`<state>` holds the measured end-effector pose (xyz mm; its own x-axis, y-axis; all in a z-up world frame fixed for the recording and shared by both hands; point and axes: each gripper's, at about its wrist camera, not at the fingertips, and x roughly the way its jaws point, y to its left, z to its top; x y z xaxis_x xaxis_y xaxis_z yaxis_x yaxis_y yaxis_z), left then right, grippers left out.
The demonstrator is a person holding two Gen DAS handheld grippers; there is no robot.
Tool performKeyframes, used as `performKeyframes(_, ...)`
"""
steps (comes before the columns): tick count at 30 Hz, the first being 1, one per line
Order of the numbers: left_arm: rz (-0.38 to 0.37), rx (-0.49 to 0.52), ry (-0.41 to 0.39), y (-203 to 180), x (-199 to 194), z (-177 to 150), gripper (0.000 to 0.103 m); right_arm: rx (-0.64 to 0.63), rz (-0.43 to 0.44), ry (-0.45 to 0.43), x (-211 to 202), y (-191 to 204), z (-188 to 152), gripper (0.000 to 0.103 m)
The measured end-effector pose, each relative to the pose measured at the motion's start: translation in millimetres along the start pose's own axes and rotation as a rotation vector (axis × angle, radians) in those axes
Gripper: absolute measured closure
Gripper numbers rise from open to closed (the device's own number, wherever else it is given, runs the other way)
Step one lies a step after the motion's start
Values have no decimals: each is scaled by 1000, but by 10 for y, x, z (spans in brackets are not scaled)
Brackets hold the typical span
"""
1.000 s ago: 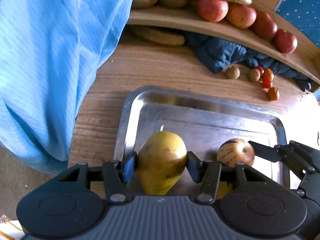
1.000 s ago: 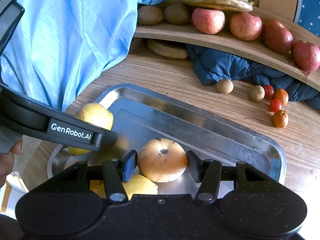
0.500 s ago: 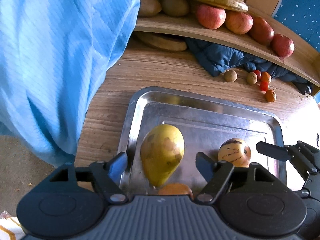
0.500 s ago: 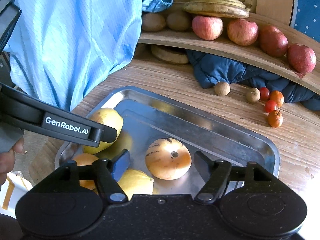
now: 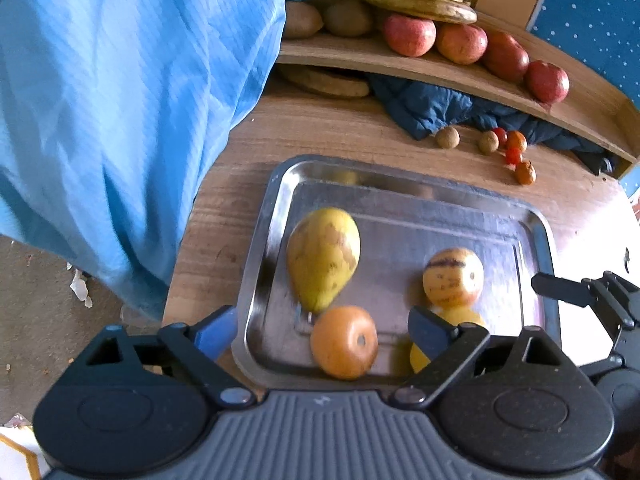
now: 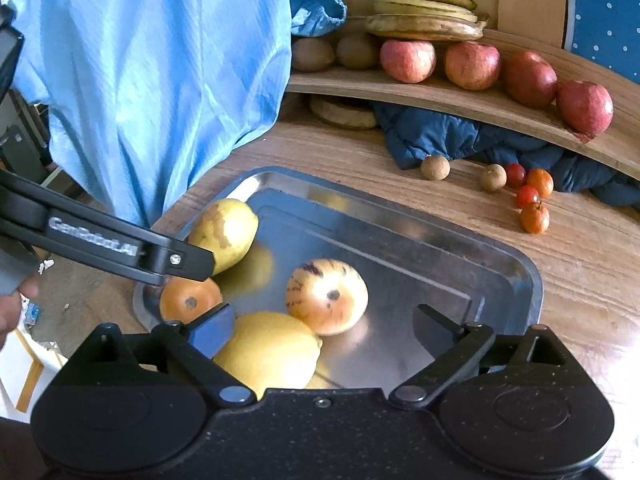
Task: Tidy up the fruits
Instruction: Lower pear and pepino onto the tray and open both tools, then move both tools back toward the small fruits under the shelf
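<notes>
You've just let go with both: left tongs (image 5: 322,330) and right tongs (image 6: 324,330) now spread wide and empty, pear (image 5: 322,258) at 9 o'clock in the tray (image 5: 400,184), striped melon (image 6: 326,296) mid-tray, next fruit waits on the desk (image 6: 580,256).

Fruits in tray (image 6: 520,276): four
Apples (image 6: 407,60) on shelf: four
Bananas (image 6: 424,12): three
Kiwis (image 6: 312,55): two
Small fruits (image 6: 534,218) on bench: six

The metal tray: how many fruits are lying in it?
4: pear at the left edge, orange fruit near it, striped melon mid-tray, yellow fruit nearest, partly hidden.
</notes>
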<state>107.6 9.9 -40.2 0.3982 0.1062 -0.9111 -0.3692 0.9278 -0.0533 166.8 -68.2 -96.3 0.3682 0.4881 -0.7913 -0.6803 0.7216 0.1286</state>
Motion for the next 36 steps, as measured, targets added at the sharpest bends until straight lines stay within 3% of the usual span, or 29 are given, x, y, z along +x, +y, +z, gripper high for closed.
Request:
performKeyframes(9,16,13,77,-16,-86,-242,4,-18,28,18,-151,-44,-146,3)
performKeyframes(19,127,99,238,-141,69,-338,1,4,1,44,-328,-161,-325,1)
performKeyframes(27,172,126,216,-142,20,-222,1,80,-82,36,-420,-372,-369,1)
performKeyframes(36,204,136,184,-160,-13,-64,1,136,-109,12,-397,-497,-329,1)
